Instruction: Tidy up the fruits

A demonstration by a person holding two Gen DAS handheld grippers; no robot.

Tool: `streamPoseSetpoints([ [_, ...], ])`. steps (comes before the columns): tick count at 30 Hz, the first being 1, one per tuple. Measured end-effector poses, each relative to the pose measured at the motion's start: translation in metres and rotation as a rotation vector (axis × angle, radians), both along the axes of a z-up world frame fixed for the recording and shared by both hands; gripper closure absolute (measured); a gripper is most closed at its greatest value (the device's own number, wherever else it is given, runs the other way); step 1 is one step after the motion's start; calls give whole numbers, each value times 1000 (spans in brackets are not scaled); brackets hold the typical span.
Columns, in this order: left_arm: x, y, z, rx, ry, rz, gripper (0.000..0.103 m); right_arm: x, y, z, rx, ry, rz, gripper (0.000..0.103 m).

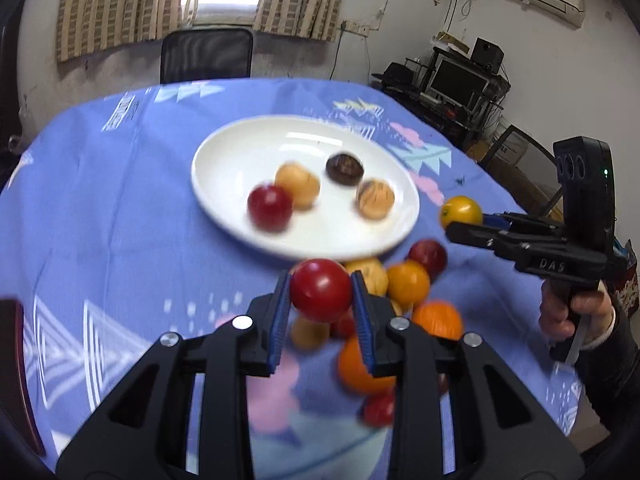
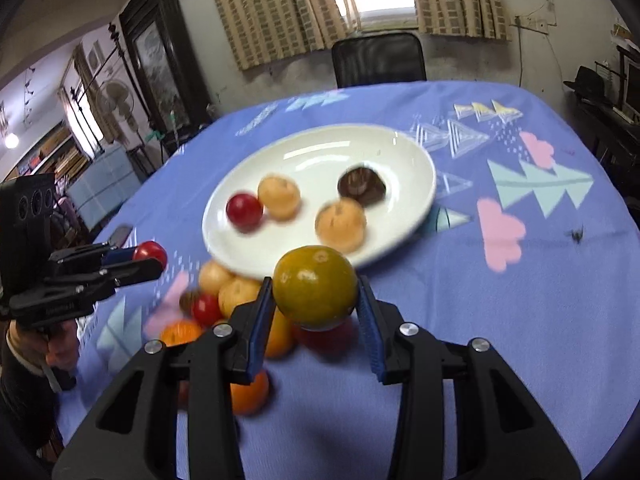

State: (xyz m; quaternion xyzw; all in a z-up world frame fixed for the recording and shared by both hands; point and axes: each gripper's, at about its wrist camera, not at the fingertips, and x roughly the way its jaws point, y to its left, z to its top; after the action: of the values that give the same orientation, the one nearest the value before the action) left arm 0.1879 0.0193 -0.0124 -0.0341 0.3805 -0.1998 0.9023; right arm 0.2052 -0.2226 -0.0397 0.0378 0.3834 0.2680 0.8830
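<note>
With the left gripper point(image 1: 320, 292) clamped on a red fruit point(image 1: 321, 289) and the right gripper point(image 2: 316, 292) on a yellow-green one point(image 2: 315, 286), both short of the plate point(image 1: 224, 152) (four pieces aboard), lower each onto bare porcelain before releasing

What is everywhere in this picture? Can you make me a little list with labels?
left hand-held gripper: shut on the red fruit
right hand-held gripper: shut on the yellow-green fruit
white plate: holds four fruits, one red, two tan, one dark brown
pile of fruits: loose on the cloth beside the plate's near rim, red, orange and tan
blue tablecloth: covers the table, with patterns
black chair: behind the table, under the window
</note>
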Motion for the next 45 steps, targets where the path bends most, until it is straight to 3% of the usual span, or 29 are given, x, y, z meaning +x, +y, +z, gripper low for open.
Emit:
streamPoseSetpoints([
  [9,73,-35,-2,31,7,25,73,71,11,3,10,-18,-134,62],
  [18,92,-48,-14,99,50,22,72,97,16,-8,-12,28,-137,60],
  [19,91,-48,-13,101,44,24,65,96,15,-5,-12,25,-136,59],
  [20,90,-48,-11,103,36,26,46,94,13,-1,-1,24,-134,59],
  [24,74,-38,6,94,-27,57,31,76,5,19,22,-16,-117,56],
  [26,63,-28,13,88,-50,85,12,59,1,30,20,-50,-95,53],
  [27,53,-22,17,84,-64,102,9,48,0,33,21,-63,-80,51],
  [31,14,-1,20,65,-82,108,5,4,-2,34,20,-61,-8,38],
  [37,-37,20,-2,-3,-54,48,5,-64,17,-2,-79,-50,114,37],
  [41,-50,20,-18,-10,0,22,5,-79,26,-10,-56,-30,190,37],
  [45,-54,20,-19,9,-10,42,5,-72,24,-13,-21,-6,147,37],
])
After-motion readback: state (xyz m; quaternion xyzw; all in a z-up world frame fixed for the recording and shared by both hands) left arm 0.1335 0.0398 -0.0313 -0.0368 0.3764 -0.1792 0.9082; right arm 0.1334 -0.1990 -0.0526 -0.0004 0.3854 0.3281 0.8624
